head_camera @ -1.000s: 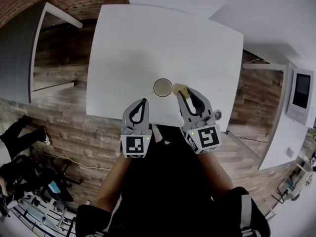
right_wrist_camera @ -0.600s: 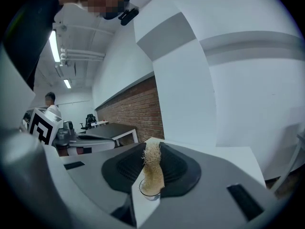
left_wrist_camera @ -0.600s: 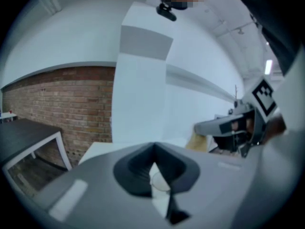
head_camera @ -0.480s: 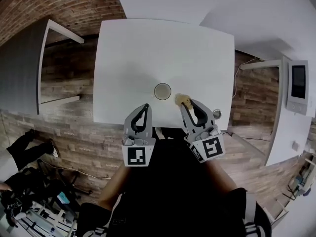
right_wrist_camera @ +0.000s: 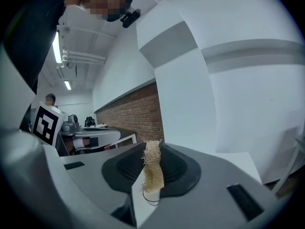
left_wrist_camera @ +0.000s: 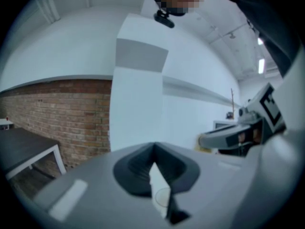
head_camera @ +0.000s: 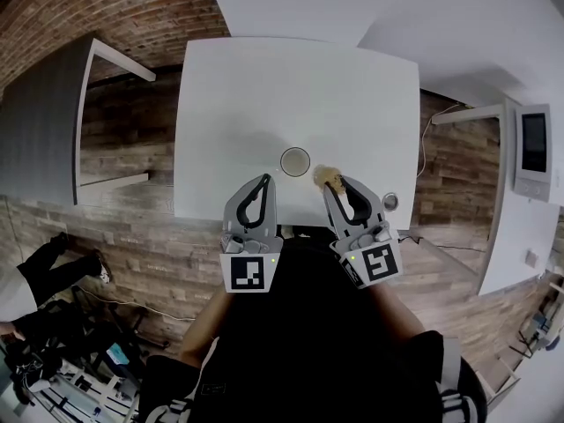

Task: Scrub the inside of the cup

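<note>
A clear glass cup (head_camera: 295,161) stands upright near the front edge of the white table (head_camera: 264,86). My left gripper (head_camera: 262,181) is held above the table's front edge, left of the cup and nearer to me. It is shut with nothing in it (left_wrist_camera: 153,149), and the cup (left_wrist_camera: 162,197) shows faintly below its closed fingers. My right gripper (head_camera: 333,183) is to the right of the cup and shut on a tan fibrous scrubber (head_camera: 330,177). In the right gripper view the scrubber (right_wrist_camera: 152,168) stands pinched between the pads, with the cup's rim (right_wrist_camera: 151,198) below it.
A small round metal object (head_camera: 389,203) lies at the table's front right corner. A dark grey table (head_camera: 44,113) stands to the left, across a wooden floor. A white unit with a dark screen (head_camera: 531,152) stands to the right. My body is close behind both grippers.
Both grippers have risen. The right gripper with the scrubber has drawn back from beside the cup toward the table's front edge. The cup has not moved.
</note>
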Demonstrator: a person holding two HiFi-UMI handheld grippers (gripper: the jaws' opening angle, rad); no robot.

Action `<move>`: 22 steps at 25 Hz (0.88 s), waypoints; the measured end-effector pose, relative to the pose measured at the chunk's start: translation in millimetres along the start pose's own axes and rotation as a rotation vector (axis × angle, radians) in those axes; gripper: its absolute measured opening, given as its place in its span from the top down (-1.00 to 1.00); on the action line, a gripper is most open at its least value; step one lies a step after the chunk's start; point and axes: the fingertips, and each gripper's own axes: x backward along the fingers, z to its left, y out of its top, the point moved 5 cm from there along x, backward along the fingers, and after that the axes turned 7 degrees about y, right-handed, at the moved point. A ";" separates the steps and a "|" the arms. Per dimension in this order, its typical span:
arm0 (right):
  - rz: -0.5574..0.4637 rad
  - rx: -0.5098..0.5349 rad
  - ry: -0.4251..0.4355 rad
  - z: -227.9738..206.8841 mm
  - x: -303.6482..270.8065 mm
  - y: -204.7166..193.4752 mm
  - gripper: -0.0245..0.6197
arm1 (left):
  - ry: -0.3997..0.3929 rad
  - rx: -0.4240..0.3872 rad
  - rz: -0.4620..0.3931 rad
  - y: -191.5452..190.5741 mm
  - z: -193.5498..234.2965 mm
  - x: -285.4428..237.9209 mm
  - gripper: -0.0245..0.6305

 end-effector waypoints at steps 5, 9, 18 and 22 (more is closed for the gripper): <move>-0.008 0.007 -0.002 -0.7 -4.8 3.2 0.69 | -0.023 -0.057 -0.001 -0.4 3.0 -2.0 0.92; -0.010 0.014 -0.001 1.4 -8.1 4.4 0.69 | -0.028 -0.045 -0.024 0.6 4.3 -6.6 0.92; -0.003 0.012 -0.001 -2.0 -6.0 2.3 0.69 | -0.037 -0.041 -0.007 -3.1 -1.5 -9.4 0.92; -0.001 0.015 -0.001 -3.8 -6.9 2.8 0.69 | -0.037 -0.035 -0.012 -4.2 -2.0 -10.6 0.92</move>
